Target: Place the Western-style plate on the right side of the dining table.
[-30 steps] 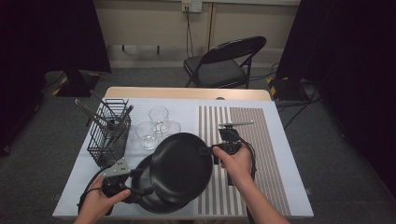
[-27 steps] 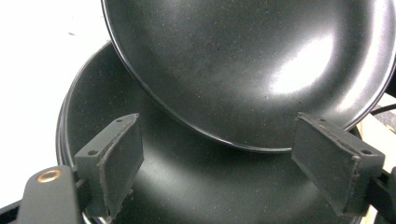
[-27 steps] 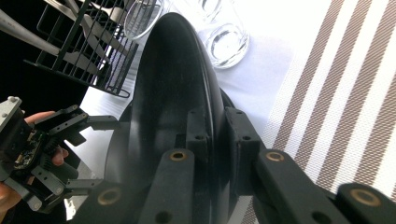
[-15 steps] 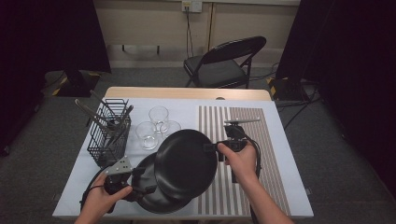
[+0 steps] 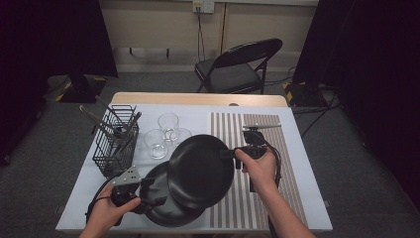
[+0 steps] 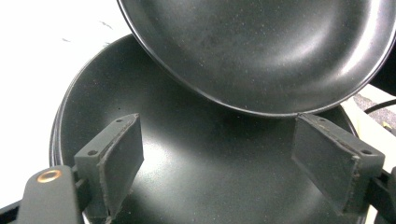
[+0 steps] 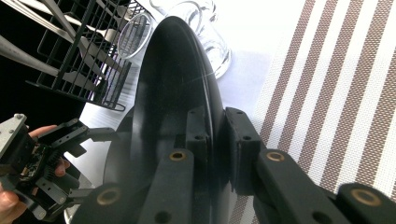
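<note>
At the table's near edge, the right gripper (image 5: 229, 153) pinches the top plate (image 5: 200, 171) by its 3 o'clock rim, lifting it tilted off the stack (image 5: 161, 206). The left gripper (image 5: 151, 191), jaws wide and empty, straddles the stack's 9 o'clock rim. Next: carry it to the mat (image 5: 257, 198), I judge.

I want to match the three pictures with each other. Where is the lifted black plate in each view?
High view: the lifted black plate is at the lower centre, tilted over the stack of plates.
Left gripper view: it fills the top, above the stack.
Right gripper view: it stands edge-on at the centre, clamped by the right hand-held gripper.
Shared landmark: the stack of plates, at the lower left of the right gripper view.
</note>
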Tool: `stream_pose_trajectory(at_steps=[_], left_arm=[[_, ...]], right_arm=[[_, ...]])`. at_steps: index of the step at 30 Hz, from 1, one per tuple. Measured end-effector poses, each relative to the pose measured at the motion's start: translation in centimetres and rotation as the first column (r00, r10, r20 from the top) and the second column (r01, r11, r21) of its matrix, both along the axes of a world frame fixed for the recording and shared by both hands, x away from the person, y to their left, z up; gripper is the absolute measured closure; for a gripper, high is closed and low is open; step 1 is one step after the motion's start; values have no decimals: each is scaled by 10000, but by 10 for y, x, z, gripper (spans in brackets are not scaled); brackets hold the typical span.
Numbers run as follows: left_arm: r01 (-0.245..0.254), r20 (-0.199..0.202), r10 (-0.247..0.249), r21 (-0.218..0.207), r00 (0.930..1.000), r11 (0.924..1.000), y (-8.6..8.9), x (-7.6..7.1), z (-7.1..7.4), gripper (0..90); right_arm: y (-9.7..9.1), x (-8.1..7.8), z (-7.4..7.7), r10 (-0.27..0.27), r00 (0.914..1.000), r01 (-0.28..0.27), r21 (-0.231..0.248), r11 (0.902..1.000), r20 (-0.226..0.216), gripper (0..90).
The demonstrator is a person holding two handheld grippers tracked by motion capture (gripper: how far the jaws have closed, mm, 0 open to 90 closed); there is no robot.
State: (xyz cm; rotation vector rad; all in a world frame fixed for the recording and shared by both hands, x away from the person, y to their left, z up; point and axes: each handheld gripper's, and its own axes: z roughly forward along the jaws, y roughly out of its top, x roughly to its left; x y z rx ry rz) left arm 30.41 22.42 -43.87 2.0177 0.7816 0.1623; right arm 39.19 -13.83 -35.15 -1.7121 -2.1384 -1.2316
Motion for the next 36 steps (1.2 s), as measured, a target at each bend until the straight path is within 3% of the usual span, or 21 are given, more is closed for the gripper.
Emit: stream_pose_trajectory(at_steps=[36], left_arm=[[25,-160,-23,102,9999,9999,-3,1,-1,164]], right_arm=[[-32,9,5,-786,9966,789,126,9968,-236,802]])
